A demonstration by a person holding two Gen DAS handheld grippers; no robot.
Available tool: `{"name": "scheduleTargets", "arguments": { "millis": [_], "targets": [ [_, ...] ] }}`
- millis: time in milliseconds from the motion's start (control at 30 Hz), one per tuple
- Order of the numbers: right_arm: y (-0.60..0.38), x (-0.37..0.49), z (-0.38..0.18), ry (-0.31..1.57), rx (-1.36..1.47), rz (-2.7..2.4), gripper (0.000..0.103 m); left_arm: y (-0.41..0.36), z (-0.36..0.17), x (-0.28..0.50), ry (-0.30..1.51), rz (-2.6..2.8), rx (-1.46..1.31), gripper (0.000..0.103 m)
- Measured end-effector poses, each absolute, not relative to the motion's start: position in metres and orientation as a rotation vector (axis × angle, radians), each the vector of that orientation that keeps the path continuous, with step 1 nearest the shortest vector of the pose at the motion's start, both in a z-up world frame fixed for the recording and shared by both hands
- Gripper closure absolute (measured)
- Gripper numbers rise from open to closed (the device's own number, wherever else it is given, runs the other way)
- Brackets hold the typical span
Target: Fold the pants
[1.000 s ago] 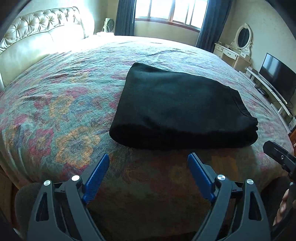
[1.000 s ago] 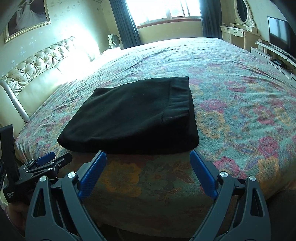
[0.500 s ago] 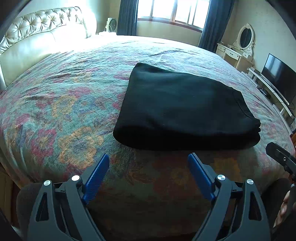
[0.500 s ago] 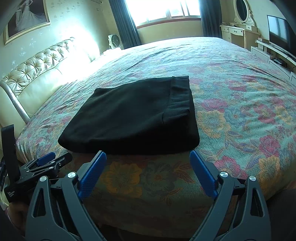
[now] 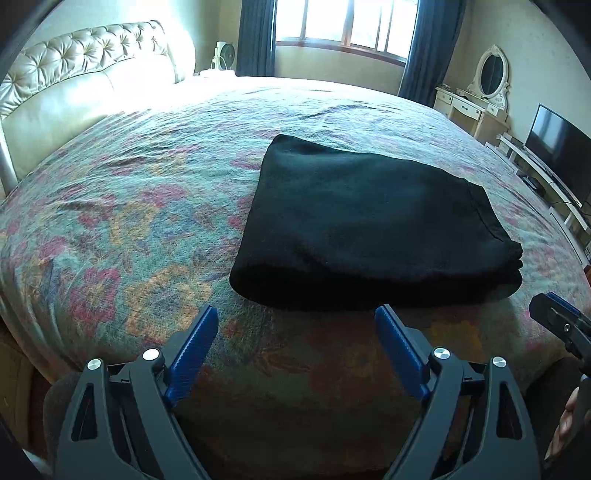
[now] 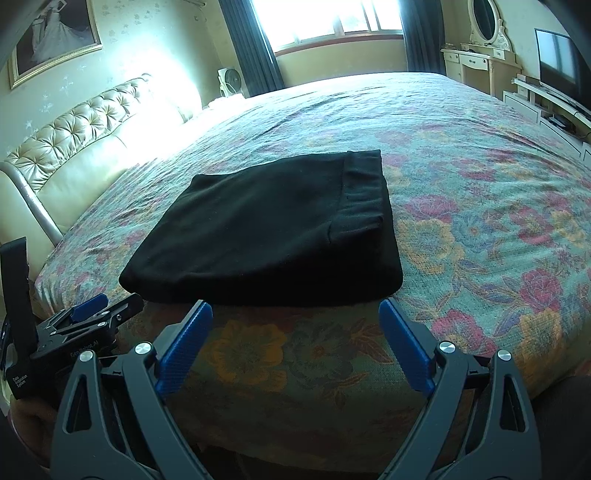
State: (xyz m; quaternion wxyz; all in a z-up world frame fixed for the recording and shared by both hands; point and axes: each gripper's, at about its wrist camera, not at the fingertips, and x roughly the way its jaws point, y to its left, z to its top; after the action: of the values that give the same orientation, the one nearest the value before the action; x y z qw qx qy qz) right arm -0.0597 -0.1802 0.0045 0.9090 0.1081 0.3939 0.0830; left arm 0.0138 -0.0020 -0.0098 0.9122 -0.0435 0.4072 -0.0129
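Black pants (image 5: 369,225) lie folded into a thick rectangle on the floral bedspread (image 5: 122,206), near the bed's front edge. They also show in the right wrist view (image 6: 269,232), waistband at the right. My left gripper (image 5: 295,314) is open and empty, just short of the pants' near edge. My right gripper (image 6: 295,306) is open and empty, also at the near edge. Each gripper shows at the side of the other's view: the right gripper (image 5: 554,317) and the left gripper (image 6: 107,306).
A cream tufted headboard (image 5: 74,85) stands at the left. A window with dark curtains (image 5: 347,33) is at the back. A dresser with mirror (image 5: 476,103) and a TV (image 5: 557,151) on a low stand are at the right. The bedspread (image 6: 480,206) spreads wide around the pants.
Both grippers stay open and empty. The left view has shifted slightly, so the pants sit a little further right and closer; the right view is almost unchanged.
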Motion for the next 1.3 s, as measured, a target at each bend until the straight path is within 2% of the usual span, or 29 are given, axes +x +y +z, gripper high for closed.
{"name": "scheduleTargets", "arguments": {
  "millis": [567, 1033, 1300],
  "targets": [
    [-0.183, -0.059, 0.007, 0.809, 0.239, 0.174, 0.011, -0.006, 0.007, 0.016, 0.814, -0.049, -0.147, 0.018],
    [-0.181, -0.059, 0.006, 0.818, 0.242, 0.186, 0.011, -0.01, 0.026, 0.011, 0.732, 0.005, -0.058, 0.018],
    [-0.18, -0.059, 0.004, 0.827, 0.241, 0.192, 0.011, -0.01, 0.018, 0.014, 0.782, -0.028, -0.072, 0.018]
  ]
}}
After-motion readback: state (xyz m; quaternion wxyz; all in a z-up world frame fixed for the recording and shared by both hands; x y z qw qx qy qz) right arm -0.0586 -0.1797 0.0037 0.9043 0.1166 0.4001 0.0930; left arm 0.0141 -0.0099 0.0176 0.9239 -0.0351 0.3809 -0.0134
